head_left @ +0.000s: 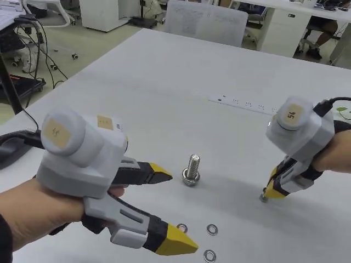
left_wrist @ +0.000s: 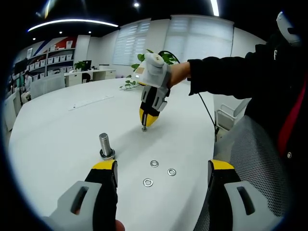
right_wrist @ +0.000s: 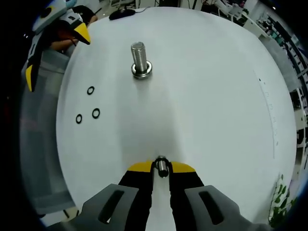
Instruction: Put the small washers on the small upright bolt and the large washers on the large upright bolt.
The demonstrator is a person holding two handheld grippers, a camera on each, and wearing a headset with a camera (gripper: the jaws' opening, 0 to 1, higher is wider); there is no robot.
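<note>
Right gripper (head_left: 272, 192) clamped on the small bolt (right_wrist: 161, 166); my left gripper (head_left: 176, 211) is spread wide and holds nothing.

I hold the small bolt with its long axis vertical, its lower end on the white table (head_left: 164, 82), well right of the large bolt (head_left: 191, 170). The large bolt stands head down with its thread pointing up. Three washers (head_left: 212, 229) lie flat near my left jaws. The left gripper view shows the small bolt meeting the table; in the head view it is a grey stub. My right gripper's label reads "54"; the left's is illegible.

Bolt check
Big bolt (head_left: 191, 167) upright, washer (head_left: 190, 179) at its base; three loose washers (head_left: 211, 229) flat nearby; my right fingers (right_wrist: 138, 168) pinch the small bolt (right_wrist: 161, 167).
</note>
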